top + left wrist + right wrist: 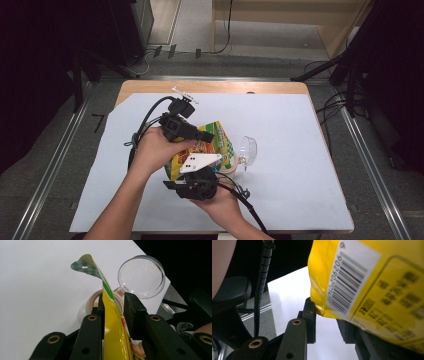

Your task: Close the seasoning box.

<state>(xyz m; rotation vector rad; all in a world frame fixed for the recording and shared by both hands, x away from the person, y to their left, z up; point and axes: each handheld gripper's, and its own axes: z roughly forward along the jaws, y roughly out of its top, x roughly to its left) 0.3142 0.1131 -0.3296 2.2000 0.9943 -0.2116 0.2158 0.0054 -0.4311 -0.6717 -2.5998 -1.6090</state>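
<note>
- Desk [215, 86] under a white sheet [300, 165] – wide bare stretches toward the left and right edges, a broad band open along the far edge too.
- Less room at the near edge: both forearms coming in there, cables trailing off the tongs.
- Yellow snack bag [220, 142] held up near the middle of the desk, a touch closer to the near edge than the far one.
- Left gripper [207, 136] in from the left side, jaws clamped over the upper part of the bag; in the left gripper view the bag's edge runs straight up between the two black jaws.
- Right gripper [195, 175] on the near side of the bag, grey plate on top; in the right gripper view a lower corner of the bag sits over the jaws, hiding one pad – gripping or merely touching, cannot tell.
- Clear round lid [248, 149] just beside the bag on its right-edge side, hinged to a beige-rimmed jar [92, 301] directly beyond the left jaws.
- Bag itself: glossy yellow, creased, green-and-white chequered top strip with a hang hole, bent over at the tip.
- Back face: white barcode label and blurred dark print.
</note>
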